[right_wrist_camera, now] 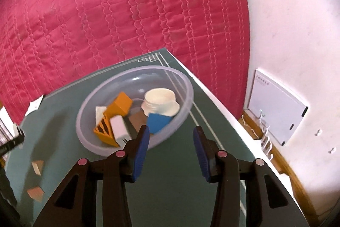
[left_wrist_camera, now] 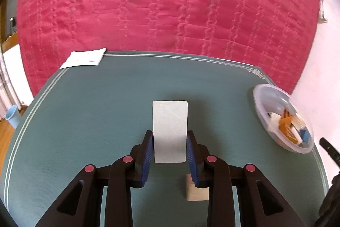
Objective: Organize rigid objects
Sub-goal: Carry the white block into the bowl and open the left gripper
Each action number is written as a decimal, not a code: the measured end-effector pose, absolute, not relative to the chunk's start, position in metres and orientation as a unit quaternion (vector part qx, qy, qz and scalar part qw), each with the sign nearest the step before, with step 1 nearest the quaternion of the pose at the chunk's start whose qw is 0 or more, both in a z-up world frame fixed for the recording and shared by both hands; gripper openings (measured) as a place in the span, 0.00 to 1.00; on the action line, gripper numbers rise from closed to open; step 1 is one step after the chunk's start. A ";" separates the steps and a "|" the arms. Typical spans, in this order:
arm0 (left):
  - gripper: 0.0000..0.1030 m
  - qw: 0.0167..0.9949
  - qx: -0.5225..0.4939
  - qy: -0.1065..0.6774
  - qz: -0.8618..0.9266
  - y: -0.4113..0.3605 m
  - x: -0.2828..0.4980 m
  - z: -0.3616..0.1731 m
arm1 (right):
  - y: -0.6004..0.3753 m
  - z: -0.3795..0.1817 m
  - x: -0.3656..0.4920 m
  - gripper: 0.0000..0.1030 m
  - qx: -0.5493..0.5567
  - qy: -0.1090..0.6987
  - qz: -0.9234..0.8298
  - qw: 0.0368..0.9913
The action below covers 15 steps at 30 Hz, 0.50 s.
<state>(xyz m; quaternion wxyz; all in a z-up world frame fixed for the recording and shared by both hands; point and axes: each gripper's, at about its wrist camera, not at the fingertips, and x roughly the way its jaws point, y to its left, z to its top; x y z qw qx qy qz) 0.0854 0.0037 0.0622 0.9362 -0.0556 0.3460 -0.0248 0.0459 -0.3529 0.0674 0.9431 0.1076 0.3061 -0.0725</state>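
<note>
A white rectangular block [left_wrist_camera: 170,131] is clamped between the blue pads of the left tongs [left_wrist_camera: 170,152], standing out forward beyond the fingertips above the green tabletop [left_wrist_camera: 85,110]. Below the right finger of these tongs a small wooden block [left_wrist_camera: 196,192] is seen lying on the tabletop, partly hidden by the finger. To the right, near the tabletop's edge, a clear plastic bowl [left_wrist_camera: 263,99] is placed, and several pieces are gathered in it. In the right wrist view the same bowl [right_wrist_camera: 89,103] is shown more closely: an orange block [right_wrist_camera: 120,104], an orange triangular piece [right_wrist_camera: 104,131], a white block [right_wrist_camera: 120,127], a blue block [right_wrist_camera: 158,121], a brown piece [right_wrist_camera: 138,118] and a cream lid-like round piece [right_wrist_camera: 160,102] are held in it, heaped against each other. The right tongs [right_wrist_camera: 170,148] are spread apart with nothing between the pads, and are held just at the near rim of the bowl. Two more wooden blocks [right_wrist_camera: 37,166] are seen at the left on the tabletop, well apart from the bowl; they are blurred. A white paper [left_wrist_camera: 85,57] is laid at the tabletop's far left corner, and a red quilted bed cover [left_wrist_camera: 170,3] is seen beyond it.
</note>
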 end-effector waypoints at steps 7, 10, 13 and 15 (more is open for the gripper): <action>0.31 0.931 -0.022 0.355 -0.080 -0.055 0.094 0.069 | -0.353 0.064 0.032 0.43 0.109 0.296 -0.050 0.948; 0.31 0.927 -0.011 0.360 -0.106 -0.080 0.100 0.071 | -0.350 0.064 0.028 0.43 0.108 0.289 -0.042 0.950; 0.31 0.923 -0.004 0.365 -0.122 -0.099 0.107 0.073 | -0.347 0.063 0.025 0.43 0.108 0.286 -0.031 0.952; 0.31 0.921 0.005 0.366 -0.132 -0.115 0.111 0.075 | -0.346 0.065 0.022 0.43 0.110 0.283 -0.024 0.953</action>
